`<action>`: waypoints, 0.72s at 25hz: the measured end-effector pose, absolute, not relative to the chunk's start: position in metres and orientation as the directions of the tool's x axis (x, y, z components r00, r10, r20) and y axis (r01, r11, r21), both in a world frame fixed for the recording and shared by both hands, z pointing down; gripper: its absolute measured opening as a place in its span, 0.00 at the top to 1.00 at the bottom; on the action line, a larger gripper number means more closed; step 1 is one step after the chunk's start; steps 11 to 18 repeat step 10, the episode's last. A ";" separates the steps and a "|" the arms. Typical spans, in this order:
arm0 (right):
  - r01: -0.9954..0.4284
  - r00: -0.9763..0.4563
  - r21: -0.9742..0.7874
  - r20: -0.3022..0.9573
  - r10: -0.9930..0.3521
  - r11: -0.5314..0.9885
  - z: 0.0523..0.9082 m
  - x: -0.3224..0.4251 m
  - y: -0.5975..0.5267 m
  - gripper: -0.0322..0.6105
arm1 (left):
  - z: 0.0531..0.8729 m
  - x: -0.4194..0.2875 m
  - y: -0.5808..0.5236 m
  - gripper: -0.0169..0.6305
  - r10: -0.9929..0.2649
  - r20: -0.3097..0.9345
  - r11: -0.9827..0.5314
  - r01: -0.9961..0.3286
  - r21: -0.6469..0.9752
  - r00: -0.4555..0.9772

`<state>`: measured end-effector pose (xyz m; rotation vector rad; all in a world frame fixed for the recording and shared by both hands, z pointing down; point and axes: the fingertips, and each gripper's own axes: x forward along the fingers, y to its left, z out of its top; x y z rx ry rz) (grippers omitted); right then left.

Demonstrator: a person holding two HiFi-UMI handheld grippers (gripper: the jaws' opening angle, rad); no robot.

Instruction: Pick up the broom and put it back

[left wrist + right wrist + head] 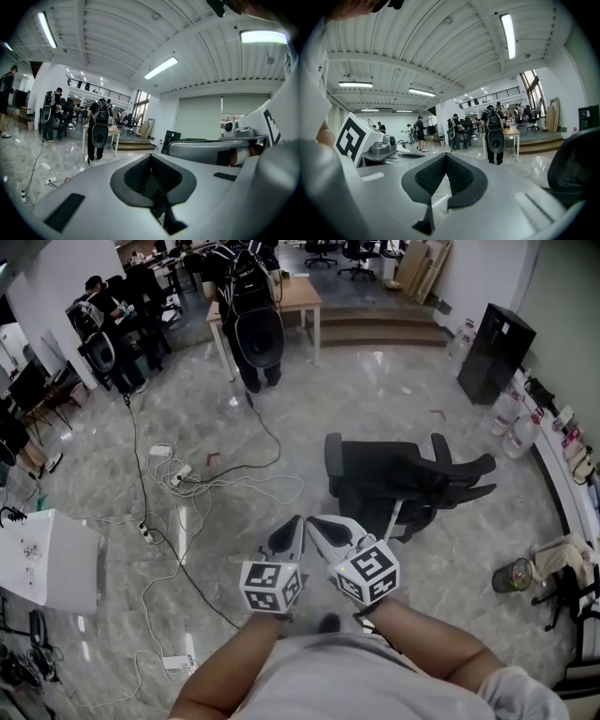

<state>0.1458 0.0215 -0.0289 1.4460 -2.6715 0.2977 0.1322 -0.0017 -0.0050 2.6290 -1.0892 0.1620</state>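
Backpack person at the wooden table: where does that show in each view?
Head view: person at the top, left of centre.
Left gripper view: person left of centre, at mid-height.
Right gripper view: person right of centre, at mid-height.
Shared landmark: the wooden table next to the person, visible in all three views.

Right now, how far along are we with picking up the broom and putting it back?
Done: nothing I can confirm; no broom shows in any view. In hand: nothing; the left gripper and right gripper are shut and empty, near the tipped-over chair. Left: find the broom, lift it, return it.
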 end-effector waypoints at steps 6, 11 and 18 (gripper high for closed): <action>-0.837 -0.547 -0.131 0.170 -0.820 0.532 -0.026 0.150 0.023 0.95 | -0.002 0.140 -0.002 0.96 -0.668 0.213 -0.677 -0.701 0.225 0.713; -0.838 -0.546 -0.138 0.171 -0.820 0.528 -0.026 0.155 0.020 0.95 | -0.002 0.144 -0.004 0.96 -0.665 0.215 -0.679 -0.699 0.226 0.715; -0.838 -0.546 -0.138 0.171 -0.820 0.528 -0.026 0.155 0.020 0.95 | -0.002 0.144 -0.004 0.96 -0.665 0.215 -0.679 -0.699 0.226 0.715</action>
